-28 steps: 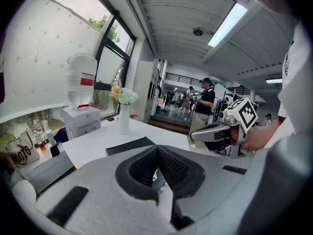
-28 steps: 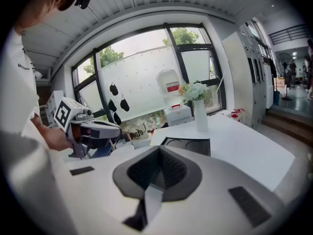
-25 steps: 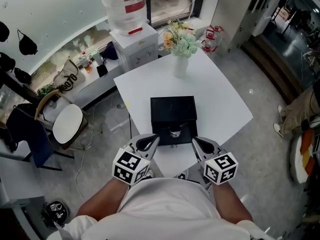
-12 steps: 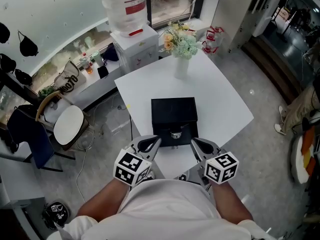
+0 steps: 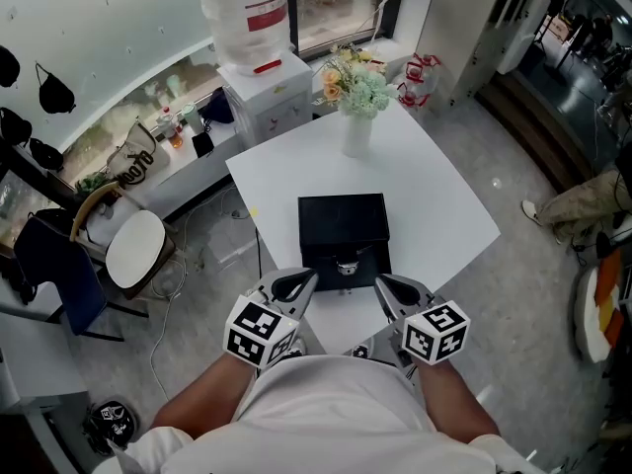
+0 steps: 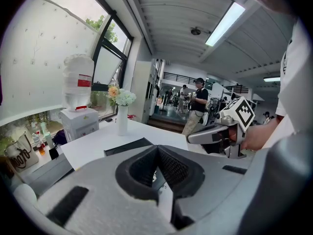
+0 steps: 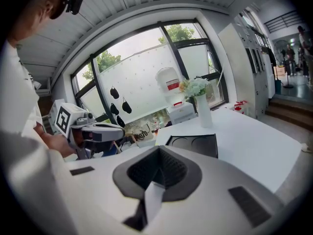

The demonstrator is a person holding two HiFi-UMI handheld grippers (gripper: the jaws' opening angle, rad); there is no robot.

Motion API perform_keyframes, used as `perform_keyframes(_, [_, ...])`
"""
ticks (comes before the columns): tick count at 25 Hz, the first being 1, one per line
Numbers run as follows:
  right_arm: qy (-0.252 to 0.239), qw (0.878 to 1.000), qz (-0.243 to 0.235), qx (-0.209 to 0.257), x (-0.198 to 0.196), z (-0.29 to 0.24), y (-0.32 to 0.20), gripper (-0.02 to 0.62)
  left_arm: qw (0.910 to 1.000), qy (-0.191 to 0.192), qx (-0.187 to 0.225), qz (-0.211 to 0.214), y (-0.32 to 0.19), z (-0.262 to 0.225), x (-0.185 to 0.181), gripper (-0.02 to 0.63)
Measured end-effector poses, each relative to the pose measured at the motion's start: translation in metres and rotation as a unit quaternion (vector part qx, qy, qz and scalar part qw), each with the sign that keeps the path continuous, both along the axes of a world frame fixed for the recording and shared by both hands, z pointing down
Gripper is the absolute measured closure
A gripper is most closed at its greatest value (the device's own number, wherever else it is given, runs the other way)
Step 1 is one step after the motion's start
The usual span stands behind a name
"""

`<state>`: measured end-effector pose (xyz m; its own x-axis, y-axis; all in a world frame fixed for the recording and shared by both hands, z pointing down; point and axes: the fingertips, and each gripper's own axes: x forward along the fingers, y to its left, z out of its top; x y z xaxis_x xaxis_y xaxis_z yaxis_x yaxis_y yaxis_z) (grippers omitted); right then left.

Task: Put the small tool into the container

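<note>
Our left hand-held gripper (image 5: pixel 293 284) hovers at the counter's (image 5: pixel 434 196) near edge, jaws together, empty. The small tool (image 5: pixel 346 264) lies by the black container's (image 5: pixel 341 220) near rim; it looks light, stiff and slick, so we would pinch its middle. Our right hand-held gripper (image 5: pixel 395 287) is likewise closed and empty.

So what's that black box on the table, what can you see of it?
The black container is a low, square, matte box, plastic by the look, lying flat on the white table toward the person's edge. The right gripper view shows two round recesses in its top. A small shiny object sits at its near side, between the left gripper and right gripper, which both point at it.
</note>
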<state>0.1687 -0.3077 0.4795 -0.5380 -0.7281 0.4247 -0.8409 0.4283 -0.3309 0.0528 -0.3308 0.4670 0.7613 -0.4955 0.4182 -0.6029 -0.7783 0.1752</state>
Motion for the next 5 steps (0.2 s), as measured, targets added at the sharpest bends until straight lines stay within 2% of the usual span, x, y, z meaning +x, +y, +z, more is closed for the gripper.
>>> perform_keyframes(5, [0.000,1.000,0.001,-0.001,0.0010,0.0001,0.0013,0.591,1.0000,0.000,0.000,0.000,0.0006,-0.0007,0.0008,0.598])
